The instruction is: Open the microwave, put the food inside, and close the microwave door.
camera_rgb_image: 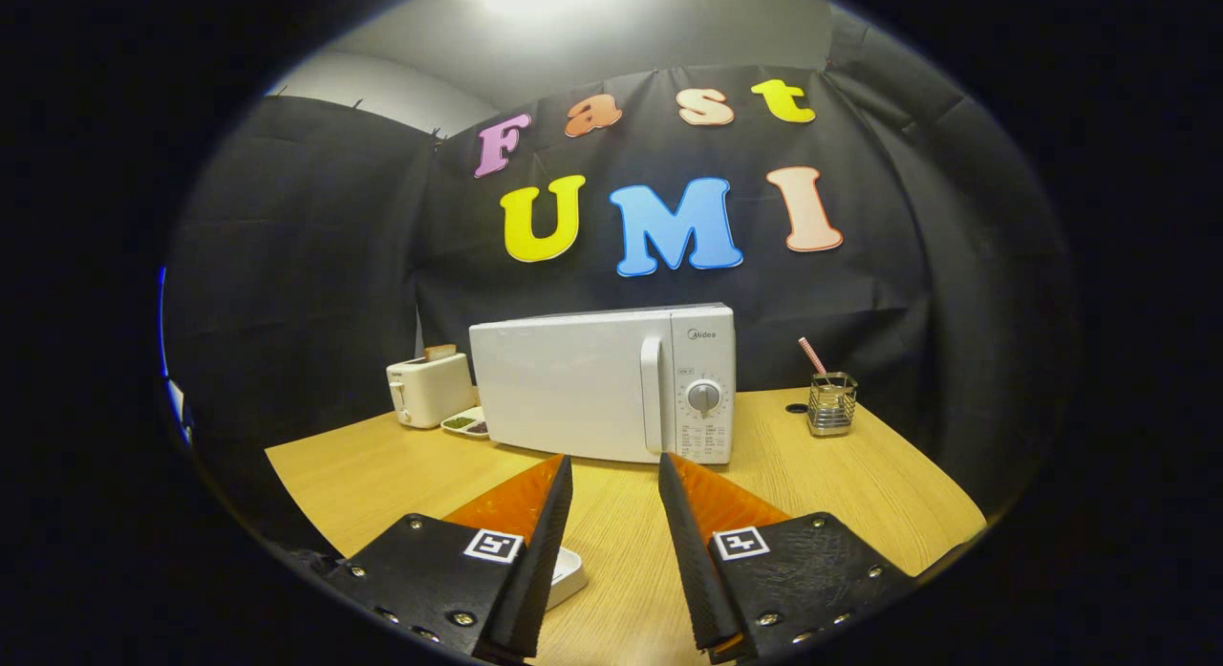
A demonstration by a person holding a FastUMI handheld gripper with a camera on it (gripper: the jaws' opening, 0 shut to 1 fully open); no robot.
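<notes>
The gripper [615, 467], with its 2 black-padded, orange-backed fingers [549, 542] rising from the bottom of the frame, is spread apart and holds nothing; only bare table shows in the gap between the tips. Each finger carries a small black-and-white square marker on its black mounting plate.

Just beyond the fingertips, in the middle of the frame, stands the white box-shaped microwave [604, 383] on the light wooden table [382, 470]. Its door is closed. The white vertical bar handle [652, 395] sits at the door's right edge, a little above and beyond the right finger's tip. To the right of the handle is the control panel with 1 round grey dial [704, 397].

Under the left finger, near the bottom of the frame, a corner of a white flat dish [568, 576] peeks out on the table; what it holds is hidden by the finger.

To the left of the microwave, at middle left, stands a white toaster [429, 388] with a slice of brown bread [440, 352] sticking out of its top. Between the toaster and the microwave, touching or just beside the microwave's lower left corner, lies a small white tray [466, 424] with green and dark contents too small to identify.

To the right of the microwave, well apart from it, stands a clear glass holder in a wire frame [831, 404] with 1 red-and-white striped straw [813, 356] leaning out to the left. A small dark round spot [796, 408] lies on the table just left of the holder.
</notes>
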